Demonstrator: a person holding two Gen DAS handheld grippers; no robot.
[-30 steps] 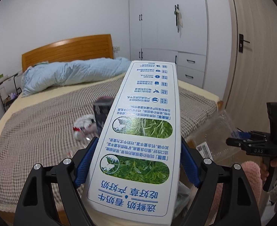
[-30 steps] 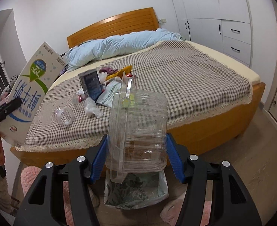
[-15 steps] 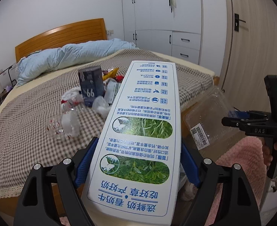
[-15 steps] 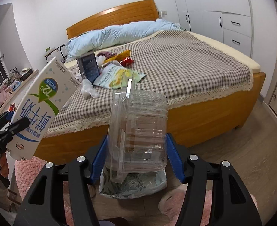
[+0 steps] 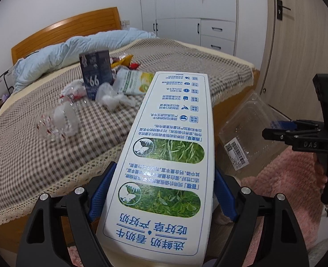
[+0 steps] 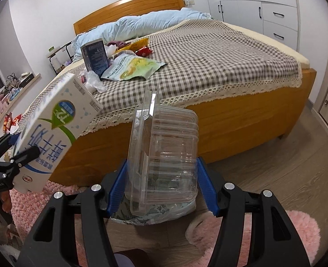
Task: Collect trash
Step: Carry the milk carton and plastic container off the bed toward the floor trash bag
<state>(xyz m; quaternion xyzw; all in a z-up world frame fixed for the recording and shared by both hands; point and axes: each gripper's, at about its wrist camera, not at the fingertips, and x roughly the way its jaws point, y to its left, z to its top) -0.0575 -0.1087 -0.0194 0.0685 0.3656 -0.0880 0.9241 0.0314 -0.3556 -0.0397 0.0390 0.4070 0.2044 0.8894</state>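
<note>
Both tongs are carrying trash — left gripper clamping the milk carton, right gripper clamping the plastic box — probably needing release over the bag next.

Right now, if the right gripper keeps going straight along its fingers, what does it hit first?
Likely the patterned bag just below the clear clamshell that the right gripper holds; the wood floor lies past it. Depth is unclear.

The milk carton is glossy printed paperboard. The clamshell box is clear, shiny plastic. The bed cover is checked woven cloth, and the bed frame is smooth varnished wood.
</note>
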